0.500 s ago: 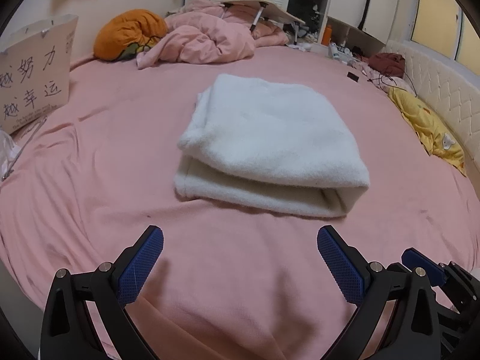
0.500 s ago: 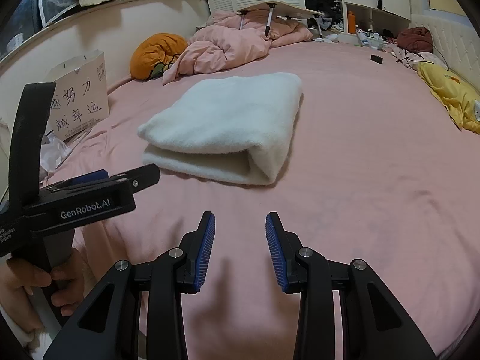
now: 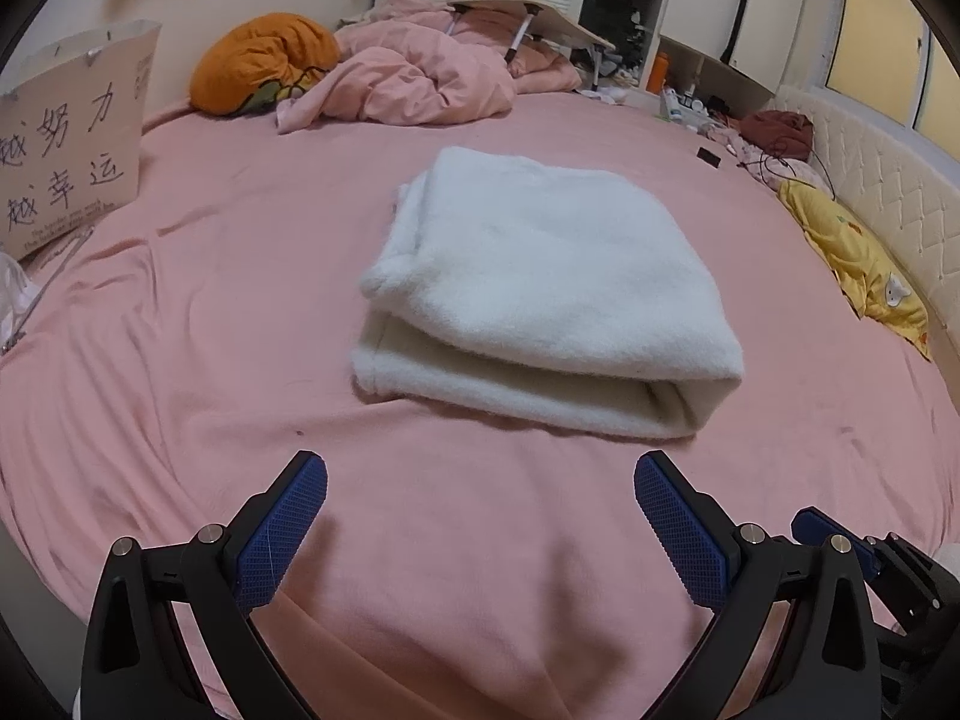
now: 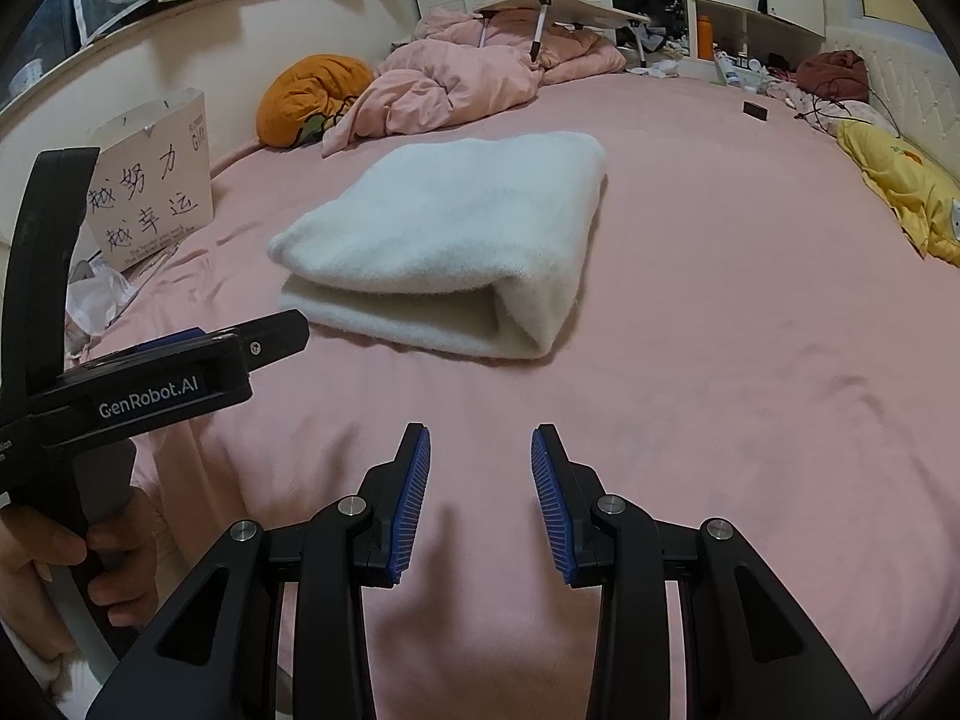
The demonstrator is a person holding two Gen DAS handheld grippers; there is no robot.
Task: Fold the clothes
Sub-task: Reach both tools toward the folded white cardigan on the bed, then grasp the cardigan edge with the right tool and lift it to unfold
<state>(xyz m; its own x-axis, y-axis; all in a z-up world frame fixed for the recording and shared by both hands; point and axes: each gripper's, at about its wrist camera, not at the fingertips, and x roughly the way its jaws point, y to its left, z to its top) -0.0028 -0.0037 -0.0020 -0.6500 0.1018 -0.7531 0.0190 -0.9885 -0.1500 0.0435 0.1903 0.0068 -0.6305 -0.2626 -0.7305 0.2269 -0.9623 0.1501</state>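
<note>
A white fleecy garment (image 3: 540,294) lies folded in a thick rectangle in the middle of the pink bed (image 3: 180,330); its rolled fold faces me. My left gripper (image 3: 480,516) hovers over the sheet just short of it, jaws wide open and empty. In the right wrist view the same folded garment (image 4: 444,228) sits ahead and to the left. My right gripper (image 4: 480,480) is open with a narrower gap, nothing between its blue pads, above bare sheet. A hand (image 4: 42,558) holds the left gripper (image 4: 282,330) at the left edge there.
A crumpled pink duvet (image 3: 420,90) and an orange cushion (image 3: 264,60) lie at the far end under a small folding table (image 3: 528,12). A paper bag with writing (image 3: 66,138) stands at the left. A yellow cloth (image 3: 858,258) and cables lie along the padded headboard (image 3: 888,180) at the right.
</note>
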